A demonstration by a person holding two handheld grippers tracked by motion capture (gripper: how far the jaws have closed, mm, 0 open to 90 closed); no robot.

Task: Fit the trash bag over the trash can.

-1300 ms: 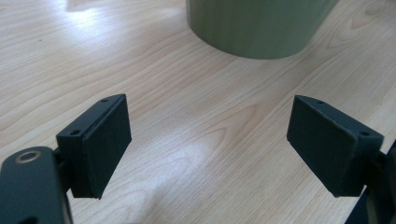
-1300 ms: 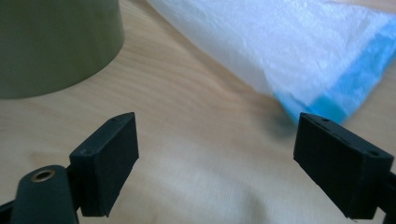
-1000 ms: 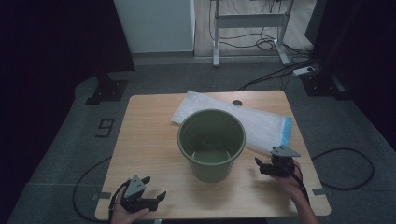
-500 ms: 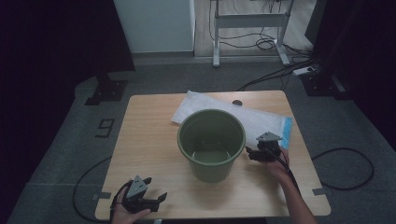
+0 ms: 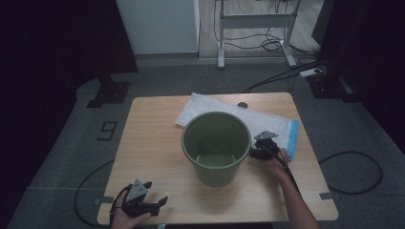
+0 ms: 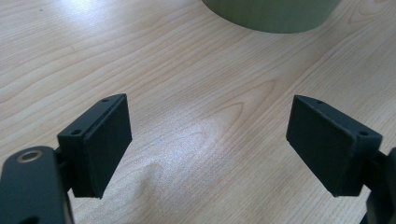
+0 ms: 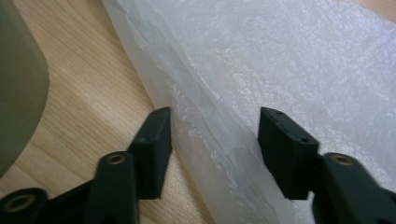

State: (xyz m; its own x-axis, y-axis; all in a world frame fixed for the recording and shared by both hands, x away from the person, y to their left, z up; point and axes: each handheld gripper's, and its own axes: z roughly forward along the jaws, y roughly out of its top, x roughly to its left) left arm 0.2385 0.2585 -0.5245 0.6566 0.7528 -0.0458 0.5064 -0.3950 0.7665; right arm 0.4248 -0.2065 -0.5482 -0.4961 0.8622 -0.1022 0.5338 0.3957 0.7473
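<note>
On the table, just right of centre in the high view, my right gripper sits beside the green bucket, over the near edge of the bag. The bag is a flat, whitish, half-clear plastic sheet with a bubbly texture and a blue strip at its right end. It lies behind and to the right of the bucket, partly hidden by it.

From the right gripper view, the bag fills the upper right of the frame, and its folded, layered edge runs down between my jaws. The jaws have just been closing and now stand about half open; the edge is between them, but the pads do not press on it yet. The bucket wall is at the left of that frame.

At the lower left of the high view, my left gripper rests near the table's front edge. Its jaws are wide apart over bare wood and hold nothing.
</note>
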